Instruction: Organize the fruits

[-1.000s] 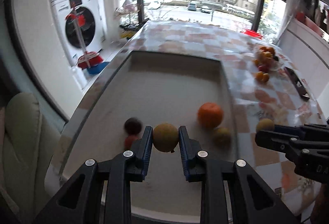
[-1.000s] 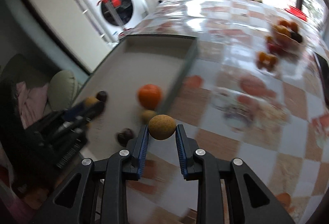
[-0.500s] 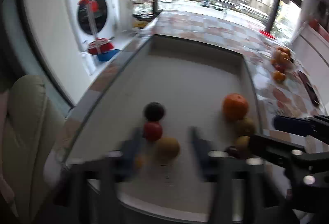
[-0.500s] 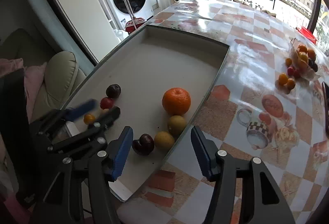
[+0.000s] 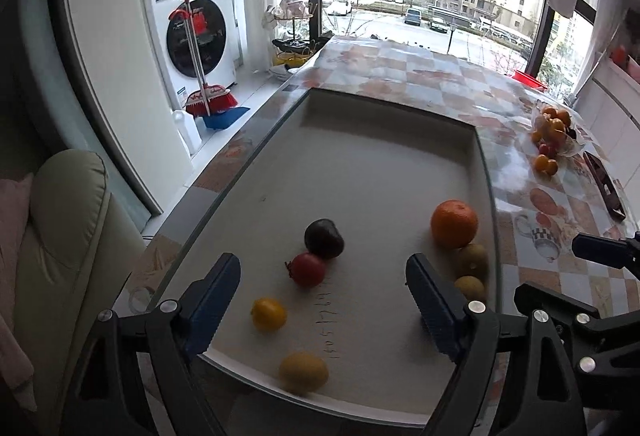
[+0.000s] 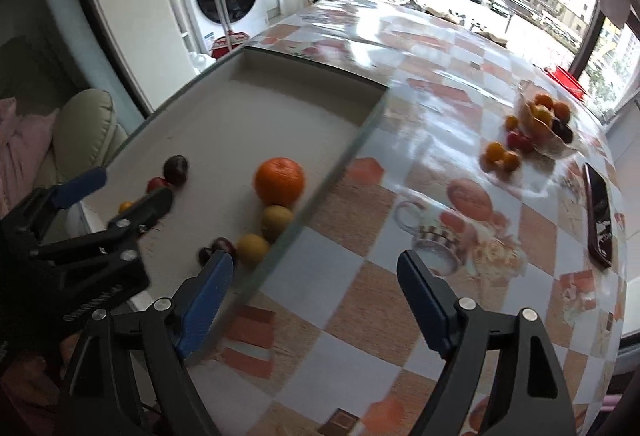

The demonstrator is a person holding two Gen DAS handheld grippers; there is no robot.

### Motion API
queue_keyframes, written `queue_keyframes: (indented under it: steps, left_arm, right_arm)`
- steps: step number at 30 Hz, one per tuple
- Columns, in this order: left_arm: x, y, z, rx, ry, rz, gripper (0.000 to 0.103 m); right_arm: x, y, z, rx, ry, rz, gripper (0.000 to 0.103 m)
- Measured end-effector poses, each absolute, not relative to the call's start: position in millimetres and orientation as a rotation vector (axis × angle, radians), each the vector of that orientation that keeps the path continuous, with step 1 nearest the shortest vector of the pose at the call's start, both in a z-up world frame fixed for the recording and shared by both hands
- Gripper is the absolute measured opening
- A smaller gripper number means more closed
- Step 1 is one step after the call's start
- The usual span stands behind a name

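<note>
Both claws are spread wide with nothing in them; the left gripper (image 5: 322, 296) hangs over the near end of the grey tray (image 5: 360, 171), the right gripper (image 6: 316, 292) sits over the tray's right edge and the checkered tablecloth (image 6: 400, 195).

Fruit in the tray comes in two bunches. Left bunch: a dark plum (image 5: 324, 238) touching a red fruit (image 5: 308, 269); nearer, a small yellow-orange fruit (image 5: 269, 313), and nearest the tray's front lip a blurry yellow one (image 5: 303, 372). Right bunch, along the right wall: a big orange (image 5: 454, 224), a greenish-brown fruit (image 5: 472, 260) right against it, then a yellowish fruit (image 5: 469, 286); the right wrist view also shows a dark reddish fruit (image 6: 218, 250) just beside that one.

Well apart, on the far right of the table, there's a clear dish (image 6: 556, 145) of mixed small fruit with a few loose oranges (image 6: 499, 155) beside it, and a phone (image 6: 599, 213) further right.
</note>
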State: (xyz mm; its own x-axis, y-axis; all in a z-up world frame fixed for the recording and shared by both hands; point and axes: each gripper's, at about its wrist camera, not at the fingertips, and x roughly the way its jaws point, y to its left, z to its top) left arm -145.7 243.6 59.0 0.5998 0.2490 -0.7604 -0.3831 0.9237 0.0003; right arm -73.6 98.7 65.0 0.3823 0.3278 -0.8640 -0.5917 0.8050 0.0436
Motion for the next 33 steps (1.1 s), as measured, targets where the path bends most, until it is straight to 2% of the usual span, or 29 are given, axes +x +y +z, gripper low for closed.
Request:
queue_keyframes:
  steps: [6,8,21,29,30,31,33]
  left_arm:
    - [-140,227,65,-0.126,0.854,0.344,0.086]
    - [-138,220,66,-0.115,0.857,0.333,0.086]
    - [-113,130,70,-0.012,0.870,0.138,0.086]
    - [-79,71,20,0.067,0.993,0.118,0.086]
    - [-75,70,18,0.055,0.989,0.127,0.091]
    - [-73,70,18,0.049,0.980,0.138,0.103]
    - [-66,68,15,0.063,0.978,0.163,0.103]
  right_arm:
    - [-69,77,62,-0.276,1.022,0.560,0.089]
    - [-67,68,62,-0.267,1.016,0.545,0.103]
    - [-42,-44,26,-0.137,1.086,0.318,0.103]
    - [-44,-138,4,-0.045,1.049,0.104,0.103]
    - [-46,-143,3,-0.043,1.040,0.091,0.103]
    - [-47,-147,3,-0.040,1.018,0.090,0.103]
    - [-50,-149,2,-0.042,0.988,0.088,0.103]
